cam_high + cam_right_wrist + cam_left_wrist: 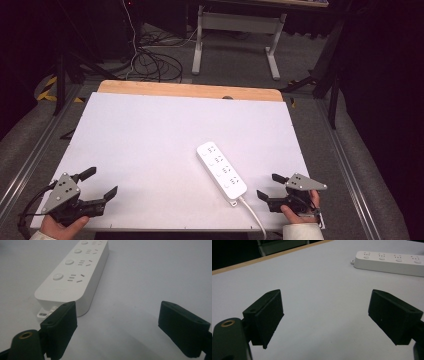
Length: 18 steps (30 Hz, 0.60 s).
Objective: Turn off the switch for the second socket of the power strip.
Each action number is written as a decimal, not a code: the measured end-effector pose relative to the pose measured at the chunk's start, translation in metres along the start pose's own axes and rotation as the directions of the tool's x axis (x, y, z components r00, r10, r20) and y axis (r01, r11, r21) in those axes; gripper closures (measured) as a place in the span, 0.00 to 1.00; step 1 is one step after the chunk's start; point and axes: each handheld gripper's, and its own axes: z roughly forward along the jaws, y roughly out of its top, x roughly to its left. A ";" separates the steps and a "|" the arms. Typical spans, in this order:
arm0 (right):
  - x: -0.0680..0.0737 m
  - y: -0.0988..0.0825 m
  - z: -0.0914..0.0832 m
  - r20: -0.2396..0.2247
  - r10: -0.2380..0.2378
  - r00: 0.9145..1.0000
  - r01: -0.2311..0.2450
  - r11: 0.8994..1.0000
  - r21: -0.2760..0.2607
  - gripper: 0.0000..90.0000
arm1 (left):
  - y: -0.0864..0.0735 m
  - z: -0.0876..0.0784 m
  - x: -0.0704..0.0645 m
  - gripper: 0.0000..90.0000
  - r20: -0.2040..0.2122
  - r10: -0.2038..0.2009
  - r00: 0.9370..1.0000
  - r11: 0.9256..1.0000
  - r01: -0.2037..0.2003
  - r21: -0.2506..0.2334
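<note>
A white power strip [221, 170] lies diagonally on the white table [150, 145], its cord end toward the person. The right gripper [272, 186], jaws spread and empty, sits just beside that end. The left gripper [100, 184], also spread, rests well apart from the strip.

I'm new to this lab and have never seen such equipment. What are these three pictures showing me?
A person sits at a white table holding a hand-operated two-jaw gripper in each hand. The high view looks down from above: the left gripper is at the lower left, the right gripper at the lower right. The other two pictures come from cameras riding on the grippers, looking along their black jaws. A white power strip with four sockets lies on the table, its cable running off the near edge. Both grippers are open and hold nothing; the right one is close to the strip's cable end.
</note>
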 end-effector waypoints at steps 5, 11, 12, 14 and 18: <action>0.008 0.008 -0.001 0.006 -0.044 0.999 0.044 0.999 -0.004 0.18 | -0.001 0.001 -0.001 0.15 0.001 0.010 1.000 1.000 -0.010 0.007; 0.014 0.016 -0.001 0.008 -0.072 0.997 0.072 0.997 -0.021 0.18 | 0.001 0.001 -0.004 0.15 0.002 0.041 0.999 0.999 -0.041 -0.005; 0.014 0.017 -0.001 0.009 -0.073 0.997 0.074 0.997 -0.025 0.18 | 0.001 0.001 -0.004 0.15 -0.002 0.048 0.999 0.999 -0.048 -0.007; 0.015 0.018 -0.001 0.006 -0.074 0.997 0.074 0.997 -0.030 0.18 | 0.001 0.001 -0.003 0.15 -0.001 0.050 0.999 0.999 -0.050 -0.005; 0.014 0.017 -0.002 0.006 -0.067 0.998 0.067 0.997 -0.029 0.18 | 0.001 0.001 -0.002 0.15 -0.005 0.048 0.999 0.999 -0.048 -0.009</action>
